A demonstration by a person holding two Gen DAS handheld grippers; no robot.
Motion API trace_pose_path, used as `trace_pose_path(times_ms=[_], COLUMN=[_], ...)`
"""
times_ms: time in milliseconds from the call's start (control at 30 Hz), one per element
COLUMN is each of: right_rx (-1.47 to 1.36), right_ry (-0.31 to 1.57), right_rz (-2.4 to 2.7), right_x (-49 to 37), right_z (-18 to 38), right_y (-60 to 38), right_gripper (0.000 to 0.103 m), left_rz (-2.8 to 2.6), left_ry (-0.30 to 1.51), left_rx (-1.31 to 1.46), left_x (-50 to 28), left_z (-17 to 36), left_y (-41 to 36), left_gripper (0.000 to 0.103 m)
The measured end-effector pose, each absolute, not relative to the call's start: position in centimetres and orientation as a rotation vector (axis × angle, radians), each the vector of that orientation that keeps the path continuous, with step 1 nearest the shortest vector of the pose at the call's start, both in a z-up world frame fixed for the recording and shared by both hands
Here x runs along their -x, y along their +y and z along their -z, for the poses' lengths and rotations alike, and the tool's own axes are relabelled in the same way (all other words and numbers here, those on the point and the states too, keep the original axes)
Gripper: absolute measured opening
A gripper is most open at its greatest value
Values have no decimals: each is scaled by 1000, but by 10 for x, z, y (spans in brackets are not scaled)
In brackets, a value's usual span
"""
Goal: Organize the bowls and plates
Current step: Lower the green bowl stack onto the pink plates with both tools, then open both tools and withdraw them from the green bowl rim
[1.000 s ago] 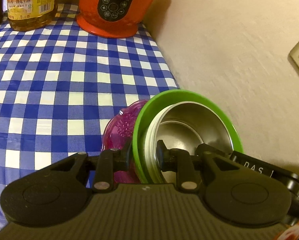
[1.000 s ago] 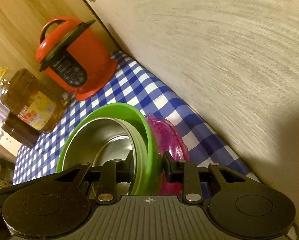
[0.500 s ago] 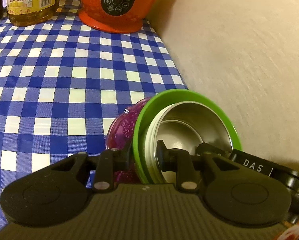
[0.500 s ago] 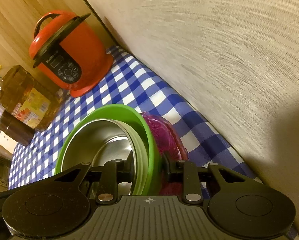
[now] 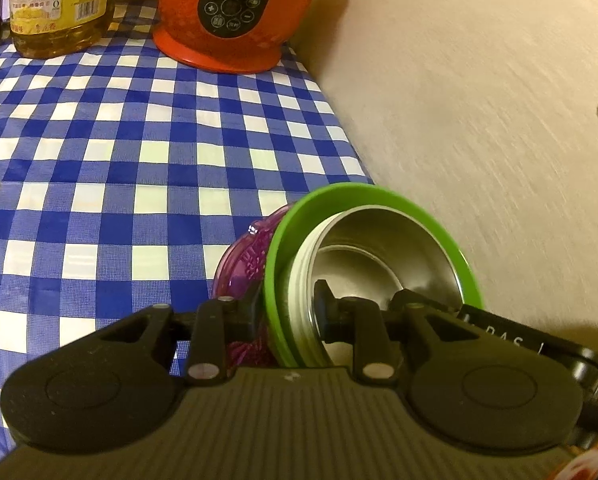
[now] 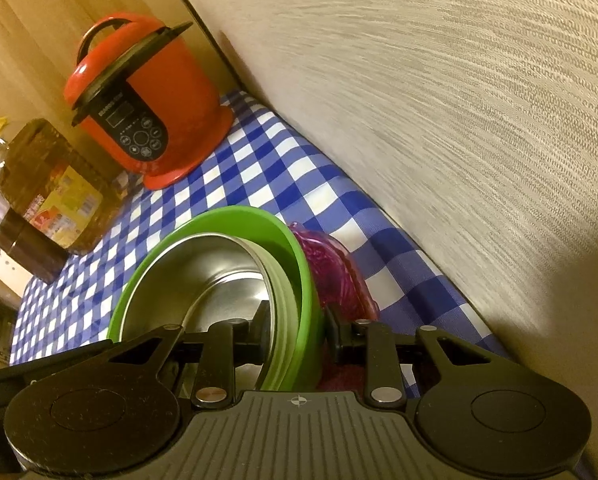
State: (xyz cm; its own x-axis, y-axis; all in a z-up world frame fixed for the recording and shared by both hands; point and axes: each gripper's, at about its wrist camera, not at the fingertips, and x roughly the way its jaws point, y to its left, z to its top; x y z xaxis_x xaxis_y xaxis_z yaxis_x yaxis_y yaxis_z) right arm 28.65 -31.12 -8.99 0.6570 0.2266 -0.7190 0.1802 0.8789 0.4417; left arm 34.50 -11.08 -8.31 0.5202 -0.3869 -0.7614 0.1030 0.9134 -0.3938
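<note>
A stack of bowls hangs tilted on its edge above the blue checked tablecloth (image 5: pixel 99 140). The stack is a green bowl (image 5: pixel 359 191) (image 6: pixel 235 214) with a steel bowl (image 5: pixel 379 240) (image 6: pixel 203 264) nested in it and a purple patterned dish (image 5: pixel 247 256) (image 6: pixel 331 264) against its back. My left gripper (image 5: pixel 287 316) is shut on the stack's rim on one side, one finger inside the steel bowl. My right gripper (image 6: pixel 299 328) is shut on the rim from the opposite side. Whether the purple dish sits inside either grip I cannot tell.
A red pressure cooker (image 5: pixel 235 12) (image 6: pixel 143 100) stands at the far end of the table against the beige wall (image 5: pixel 479 120). Beside it are a large oil bottle (image 5: pixel 55 4) (image 6: pixel 47 184) and a dark jar (image 6: pixel 27 248). The wall runs close along the stack's side.
Both views sway only slightly. The stack stays in the same pose between both grippers, and neither grip has altered.
</note>
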Motion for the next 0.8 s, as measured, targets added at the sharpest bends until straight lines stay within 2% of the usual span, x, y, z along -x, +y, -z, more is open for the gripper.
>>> trace_pose_path(times_ms=[67,133,167,200,633,800], right_rx=[-515,-517,-517,-515,-529,-530], right_ry=[854,834,825,819,768,758], right_rz=[-27,-28,-31,-32,-49,-49], right_x=[-285,-282,-281,-279,-249,-231], right_z=[89,86,84,82,59,48], right_y=[-311,-313,-313,-314,-317,-317], right_gripper=[31,39,47,51,53,53], left_rz=[296,289,287,286,289,285], left_ry=[974,962,955,949,866,829], left_rx=[323,328,335,340,336,376], left_x=[-344,-342,-341,-339,-303,-280], left_z=[82,79,78,76,49,41], left_y=[-109,-107,-105,-104,-94,-82], left_gripper=[25,28,30,30,41,56])
